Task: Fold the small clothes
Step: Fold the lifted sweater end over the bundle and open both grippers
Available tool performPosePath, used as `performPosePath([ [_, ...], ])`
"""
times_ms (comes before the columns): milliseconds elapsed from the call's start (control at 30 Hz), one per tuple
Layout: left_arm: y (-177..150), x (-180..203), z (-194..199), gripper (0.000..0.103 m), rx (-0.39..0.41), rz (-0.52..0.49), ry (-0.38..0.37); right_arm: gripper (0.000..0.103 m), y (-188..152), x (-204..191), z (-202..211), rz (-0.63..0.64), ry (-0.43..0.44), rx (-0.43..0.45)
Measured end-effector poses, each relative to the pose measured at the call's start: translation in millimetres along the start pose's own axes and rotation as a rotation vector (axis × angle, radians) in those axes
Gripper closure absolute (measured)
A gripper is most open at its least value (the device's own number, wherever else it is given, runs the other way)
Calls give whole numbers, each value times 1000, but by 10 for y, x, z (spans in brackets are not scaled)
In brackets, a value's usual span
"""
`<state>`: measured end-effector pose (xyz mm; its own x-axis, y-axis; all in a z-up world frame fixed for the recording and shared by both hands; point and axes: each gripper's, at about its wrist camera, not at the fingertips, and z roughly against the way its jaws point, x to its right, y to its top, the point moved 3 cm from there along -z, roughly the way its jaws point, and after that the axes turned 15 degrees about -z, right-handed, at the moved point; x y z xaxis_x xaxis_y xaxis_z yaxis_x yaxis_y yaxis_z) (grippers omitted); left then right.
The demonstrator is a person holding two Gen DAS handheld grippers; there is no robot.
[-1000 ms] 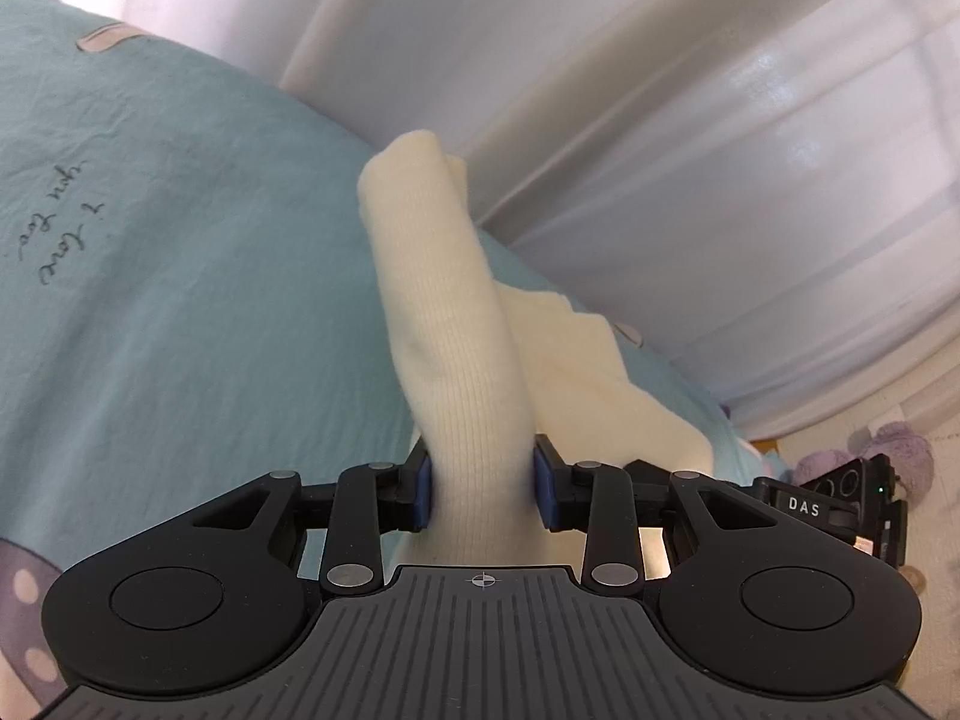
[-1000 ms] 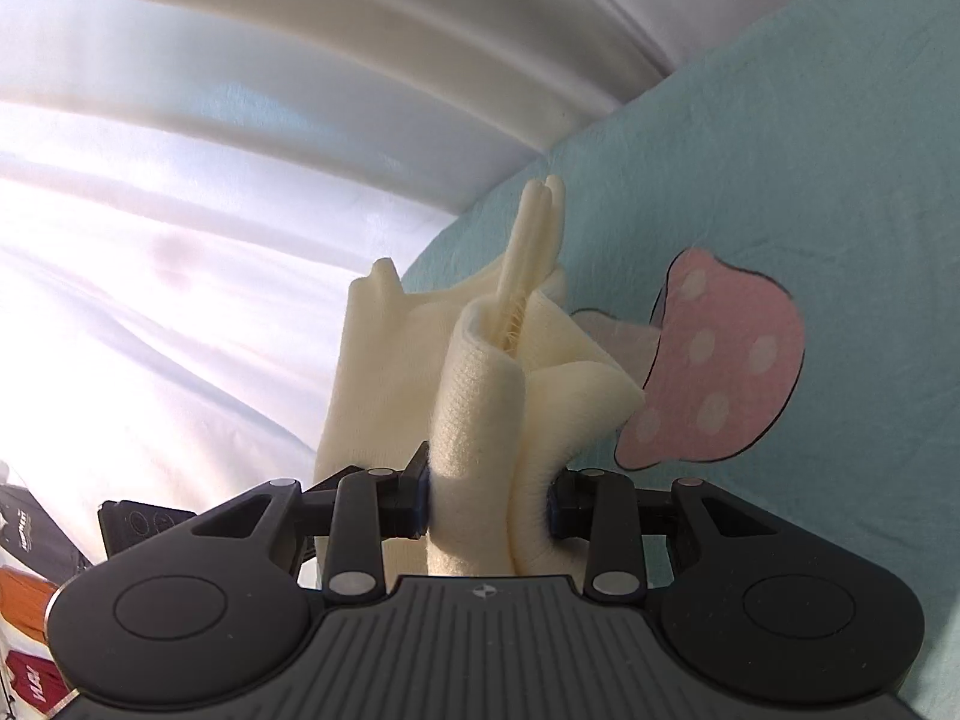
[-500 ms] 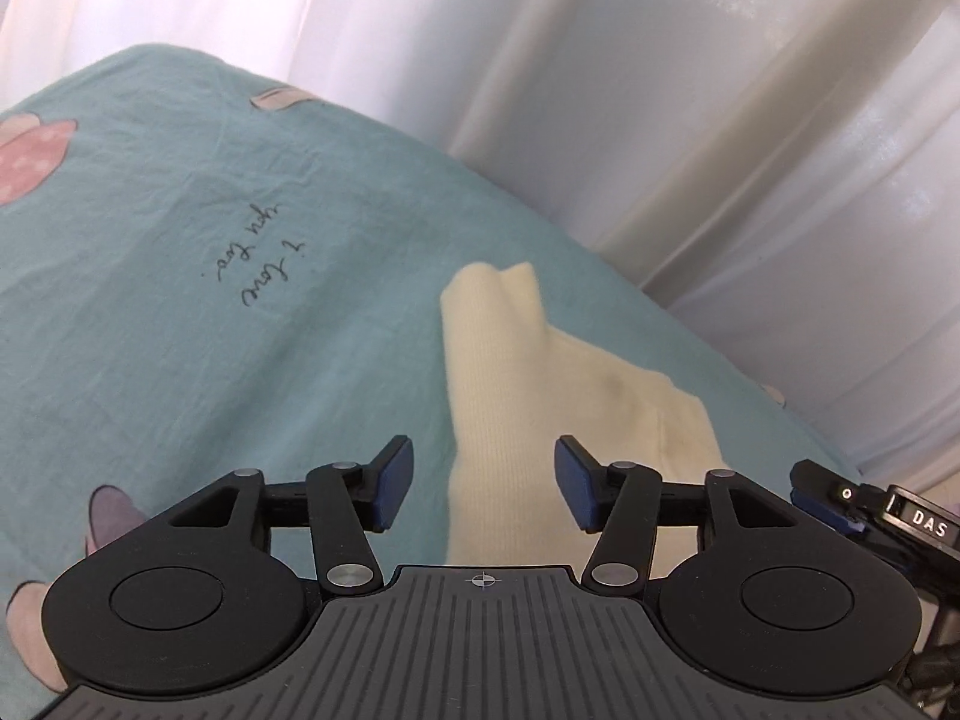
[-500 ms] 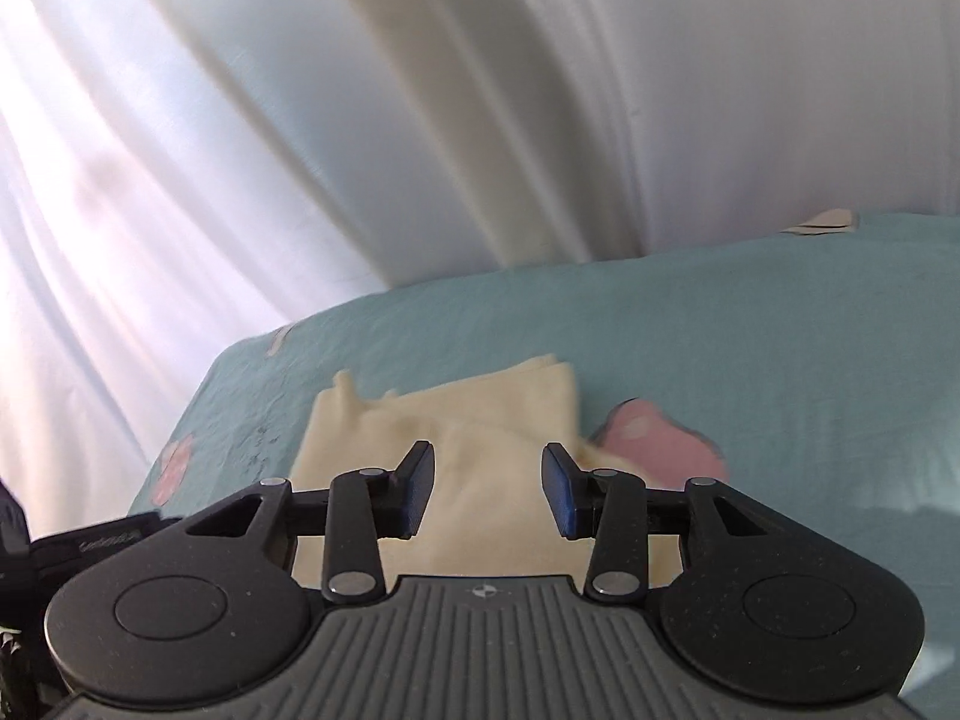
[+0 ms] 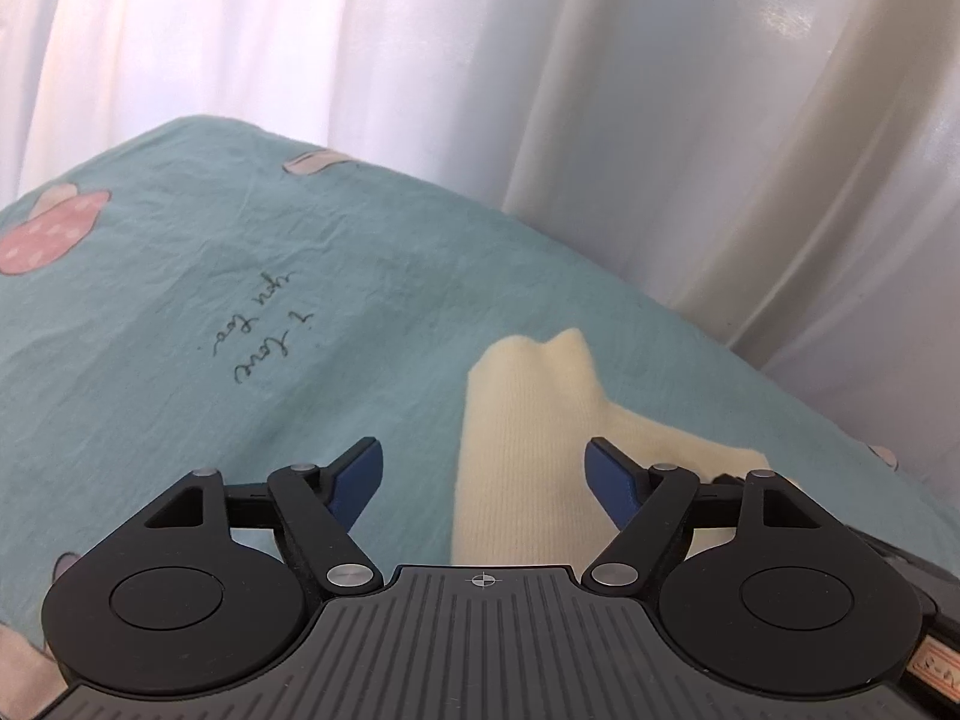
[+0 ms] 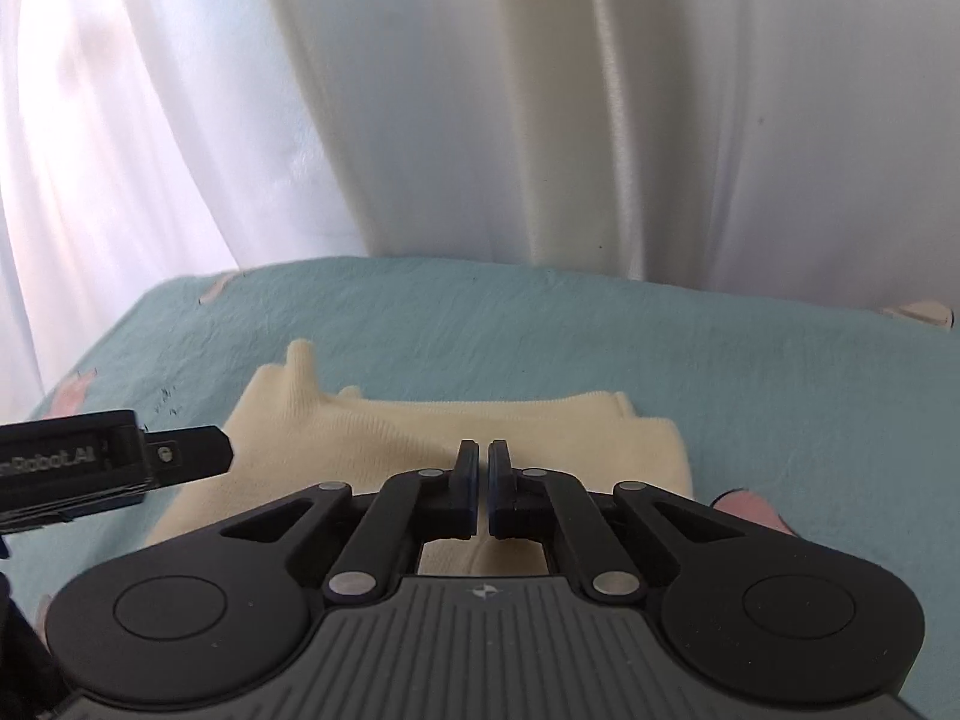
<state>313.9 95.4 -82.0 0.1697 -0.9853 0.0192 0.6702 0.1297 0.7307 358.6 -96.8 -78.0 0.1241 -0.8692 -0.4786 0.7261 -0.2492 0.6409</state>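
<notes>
Cream knit garment [image 5: 528, 456] now lies released on the teal sheet [image 5: 180, 324]; left gripper [image 5: 483, 465] spread wide, right gripper [image 6: 482, 471] pressed together, empty — fold laid down.

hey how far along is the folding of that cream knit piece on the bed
Looks done: the cream knit garment lies folded flat on the teal sheet. In hand: nothing; the left hand-held gripper is open above it, the right hand-held gripper shut and empty. Left: perhaps one more fold.
</notes>
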Motion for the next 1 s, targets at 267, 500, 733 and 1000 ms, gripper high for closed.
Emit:
performPosePath([
  [267, 20, 223, -471, 16, -61, -113, 26, 100, 105, 401, 16, -258, -25, 47],
  [500, 27, 208, -584, 4, -86, -98, 20, 100, 84, 523, 37, -305, -17, 50],
  [733, -50, 103, -480, 3, -80, -43, 27, 91, 56, 543, 118, -319, -10, 26],
  [1000, -577, -348, 426, 3, 7, 4, -10, 55, -591, 883, 1435, -333, 122, -21],
])
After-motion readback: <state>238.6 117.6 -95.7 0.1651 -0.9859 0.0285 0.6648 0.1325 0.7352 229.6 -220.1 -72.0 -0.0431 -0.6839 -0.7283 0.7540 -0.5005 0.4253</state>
